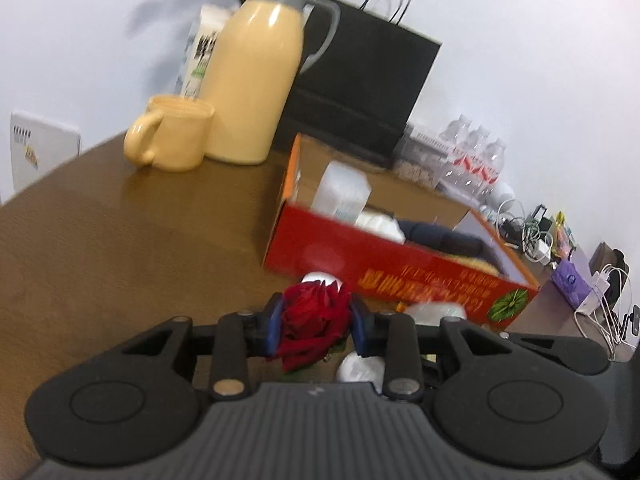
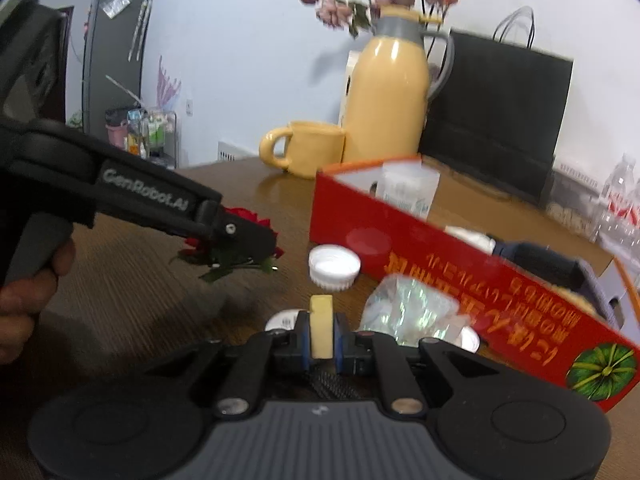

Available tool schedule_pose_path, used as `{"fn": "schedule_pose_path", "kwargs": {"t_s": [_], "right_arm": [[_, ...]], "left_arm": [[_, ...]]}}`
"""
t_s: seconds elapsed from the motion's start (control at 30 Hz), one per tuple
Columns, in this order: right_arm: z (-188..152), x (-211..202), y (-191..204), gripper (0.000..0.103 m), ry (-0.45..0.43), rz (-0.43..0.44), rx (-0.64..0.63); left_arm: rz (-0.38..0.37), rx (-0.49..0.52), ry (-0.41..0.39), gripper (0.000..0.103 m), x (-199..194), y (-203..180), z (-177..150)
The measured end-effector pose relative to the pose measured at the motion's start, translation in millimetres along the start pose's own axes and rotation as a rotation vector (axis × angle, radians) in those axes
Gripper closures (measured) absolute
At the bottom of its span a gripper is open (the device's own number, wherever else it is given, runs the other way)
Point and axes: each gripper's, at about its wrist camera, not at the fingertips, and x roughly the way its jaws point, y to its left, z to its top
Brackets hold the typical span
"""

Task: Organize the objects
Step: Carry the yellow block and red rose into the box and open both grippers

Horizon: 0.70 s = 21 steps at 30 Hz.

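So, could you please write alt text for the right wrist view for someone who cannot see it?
The right gripper is shut on a pale yellow rectangular block above a brown wooden table. To its left, the left gripper holds a red artificial rose; a white plastic cap lies beside an open red cardboard box.

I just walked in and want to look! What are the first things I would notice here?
The big red box on the brown table jumps out first, with things already inside. Behind it stand a tall yellow jug and a matching yellow mug. Up close, the left gripper pinches a red rose, and the right gripper squeezes a small pale yellow block.
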Motion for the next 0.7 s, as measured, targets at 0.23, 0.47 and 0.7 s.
{"fn": "schedule_pose_path", "kwargs": {"t_s": [0.23, 0.47, 0.7], "right_arm": [[18.8, -32.0, -28.8, 0.093, -0.132, -0.103, 0.050], [32.7, -43.5, -88.8, 0.093, -0.222, -0.282, 0.189], [46.9, -11.7, -143.1, 0.093, -0.209, -0.378, 0.266]], "left_arm": [[-0.027, 0.062, -0.090, 0.068, 7.1, -34.4, 34.6], [-0.047, 0.132, -0.132, 0.067, 47.6, -76.8, 64.0], [-0.013, 0.202, -0.156, 0.067, 94.3, -112.8, 75.9]]}}
